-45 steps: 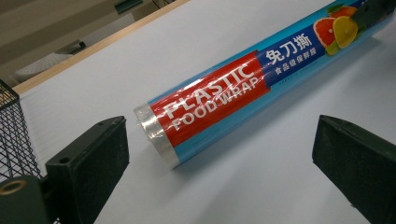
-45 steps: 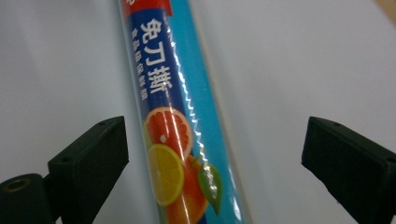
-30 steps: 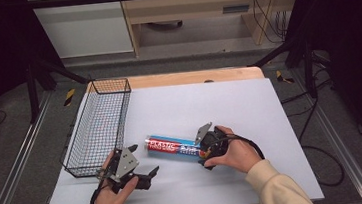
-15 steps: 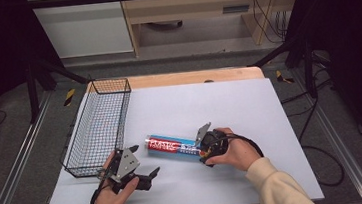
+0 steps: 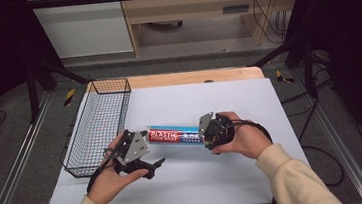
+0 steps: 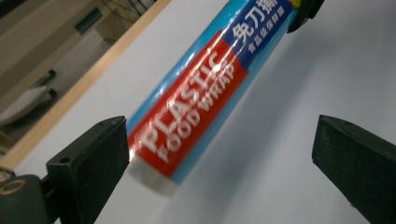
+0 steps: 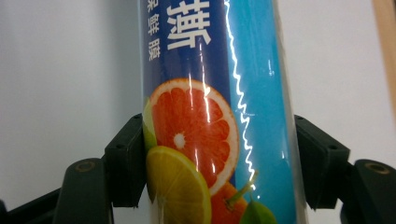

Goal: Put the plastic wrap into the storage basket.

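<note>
Clamping hard on the fruit-printed end, the right gripper has just closed its jaws onto the plastic food wrap roll, and the right gripper view shows both black pads pressed against the roll's sides, right across a sliced orange, a lemon and a green leaf on glossy blue film. The roll is a long cylinder in bright blue with a red panel reading PLASTIC FOOD WRAP in white, a dark blue band of white Chinese characters beyond it, and a pale cap at the near end. It sits over the middle of the white table, lying crosswise between the two hands, just right of the black wire basket. Over on the other side, the left gripper hangs spread wide; in the left gripper view the red end of the roll sits between its jaws, close by one pad and well clear of the other, nothing gripped.
</note>
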### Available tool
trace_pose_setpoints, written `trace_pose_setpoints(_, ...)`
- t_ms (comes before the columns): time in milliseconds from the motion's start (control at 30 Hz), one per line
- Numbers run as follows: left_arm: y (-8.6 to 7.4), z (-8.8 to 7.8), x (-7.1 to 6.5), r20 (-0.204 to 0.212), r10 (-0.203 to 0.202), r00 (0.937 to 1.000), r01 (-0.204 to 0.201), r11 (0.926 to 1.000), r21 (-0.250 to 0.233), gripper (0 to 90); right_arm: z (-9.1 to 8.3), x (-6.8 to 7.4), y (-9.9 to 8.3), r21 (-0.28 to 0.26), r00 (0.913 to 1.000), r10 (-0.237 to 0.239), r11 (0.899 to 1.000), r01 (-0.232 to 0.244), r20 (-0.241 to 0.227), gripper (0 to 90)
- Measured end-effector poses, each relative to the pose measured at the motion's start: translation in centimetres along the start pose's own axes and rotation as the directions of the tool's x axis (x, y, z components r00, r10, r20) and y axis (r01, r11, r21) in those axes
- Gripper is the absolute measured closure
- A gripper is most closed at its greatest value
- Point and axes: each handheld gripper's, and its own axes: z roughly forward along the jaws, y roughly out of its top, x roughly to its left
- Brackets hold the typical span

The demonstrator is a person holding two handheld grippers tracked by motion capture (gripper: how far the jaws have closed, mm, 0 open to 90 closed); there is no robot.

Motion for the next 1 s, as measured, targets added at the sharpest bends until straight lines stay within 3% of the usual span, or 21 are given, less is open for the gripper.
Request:
trace_pose_setpoints(67, 1.4, 0.3, 0.5, 0.019, 0.068, 0.9975, -0.068, 0.9974, 0.024, 3.9, -0.9, -0.3, 0.4, 0.006, 0.9995, -0.030, 1.000, 0.030, 0.005, 30.5)
trace_pose_setpoints(100, 1.4, 0.3, 0.5, 0.019, 0.068, 0.9975, -0.068, 0.9974, 0.024, 3.9, -1.4, -0.4, 0.7, 0.004, 0.9991, -0.042, 0.999, 0.042, 0.006, 30.5)
trace_pose_setpoints(200, 3.3, 1.1, 1.0, 0.037, 0.155, 0.9873, -0.157, 0.9859, 0.059, 5.1, -3.0, -0.7, 1.4, -0.001, 0.9977, -0.068, 0.998, 0.068, 0.007, 30.5)
trace_pose_setpoints(367, 4.9, 1.6, 1.2, 0.038, 0.206, 0.9779, -0.208, 0.9749, 0.079, 5.1, -5.0, -0.8, 2.5, 0.012, 0.9921, -0.126, 0.992, 0.126, 0.003, 30.6)
trace_pose_setpoints(633, 6.3, 2.3, 0.7, 0.065, 0.246, 0.9670, -0.252, 0.9633, 0.093, 5.9, -6.5, -0.7, 3.5, 0.018, 0.9892, -0.146, 0.989, 0.146, -0.008, 30.6)
trace_pose_setpoints(667, 6.5, 2.5, 0.5, 0.068, 0.259, 0.9633, -0.265, 0.9587, 0.102, 6.4, -6.6, -0.7, 3.6, 0.016, 0.9882, -0.153, 0.988, 0.153, -0.007, 30.6)
trace_pose_setpoints(767, 6.6, 2.9, 0.5, 0.075, 0.263, 0.9618, -0.270, 0.9564, 0.111, 8.9, -6.8, -0.6, 3.8, 0.013, 0.9885, -0.151, 0.988, 0.151, -0.012, 30.6)
trace_pose_setpoints(800, 6.7, 3.0, 0.6, 0.082, 0.274, 0.9583, -0.282, 0.9520, 0.119, 10.6, -6.8, -0.5, 4.0, 0.013, 0.9866, -0.163, 0.987, 0.163, -0.014, 30.6)
trace_pose_setpoints(833, 6.7, 3.1, 0.5, 0.083, 0.264, 0.9611, -0.272, 0.9554, 0.115, 11.4, -6.9, -0.5, 4.1, 0.013, 0.9855, -0.169, 0.985, 0.169, -0.012, 30.6)
trace_pose_setpoints(1000, 6.7, 3.4, 0.9, 0.079, 0.266, 0.9607, -0.275, 0.9512, 0.140, 15.3, -7.0, -0.4, 4.6, 0.015, 0.9843, -0.176, 0.984, 0.177, -0.010, 30.6)
